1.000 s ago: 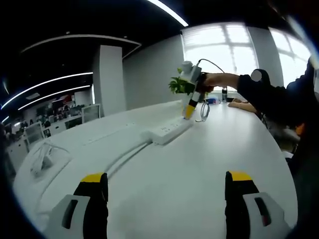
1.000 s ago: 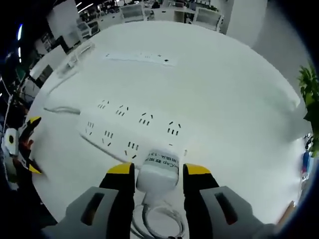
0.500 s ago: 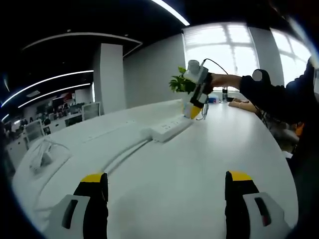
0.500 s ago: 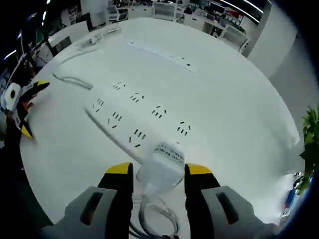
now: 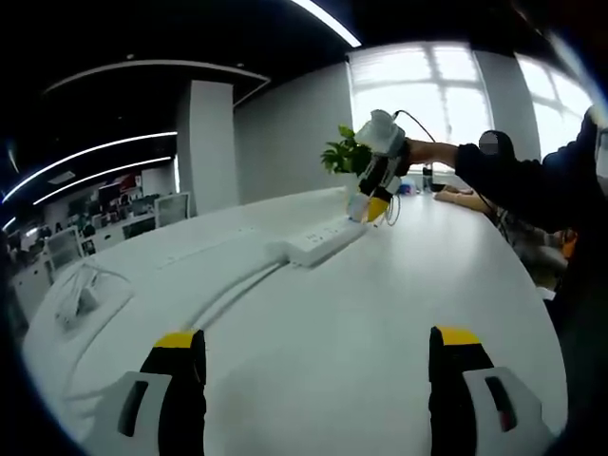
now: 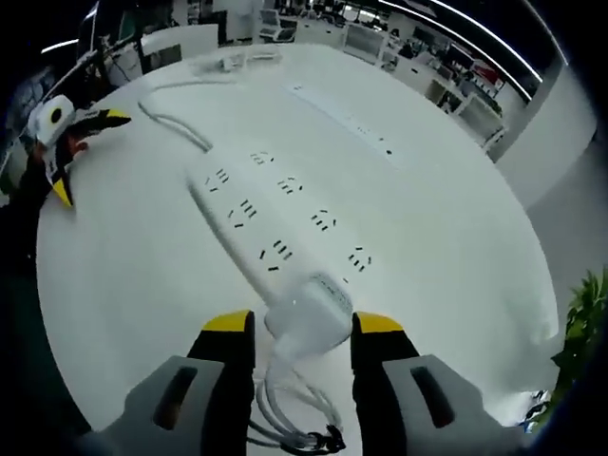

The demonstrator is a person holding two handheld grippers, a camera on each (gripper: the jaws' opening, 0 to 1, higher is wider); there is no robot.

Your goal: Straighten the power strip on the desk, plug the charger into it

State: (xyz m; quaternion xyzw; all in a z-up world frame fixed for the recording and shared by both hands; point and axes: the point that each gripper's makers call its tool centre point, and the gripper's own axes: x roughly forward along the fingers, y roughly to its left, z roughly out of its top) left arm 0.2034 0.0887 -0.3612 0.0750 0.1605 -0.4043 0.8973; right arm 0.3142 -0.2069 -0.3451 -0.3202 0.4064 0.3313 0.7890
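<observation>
a: how do we expect the charger (image 6: 306, 313) to handle?

b: we judge it light, a stiff white block with smooth, rather slippery sides, and a soft cable (image 6: 290, 418) coiled behind it. we take it across its flat sides, prongs left free, and that is how the right tool (image 6: 304, 334) has it now: jaws narrowed onto the block, cable trailing back between them.

a: and the power strip (image 6: 275, 233)?

b: a long rigid bar, light enough, we think, to slide on the desk (image 6: 446, 237) if pushed sideways. it lies flat in the middle of the desk, well in from every edge, its cord (image 6: 171, 123) running off toward the far-left edge in the right gripper view.

a: where is it relative to the tool?

b: just ahead of the jaws, near end by the charger's nose. whether the charger touches it, we cannot tell. in the left gripper view the right tool (image 5: 372, 195) hangs tilted over the strip's (image 5: 318, 243) far end.

a: the left tool (image 5: 318, 356)?

b: jaws wide, holding nothing, over bare desk near our edge, well apart from the strip.
</observation>
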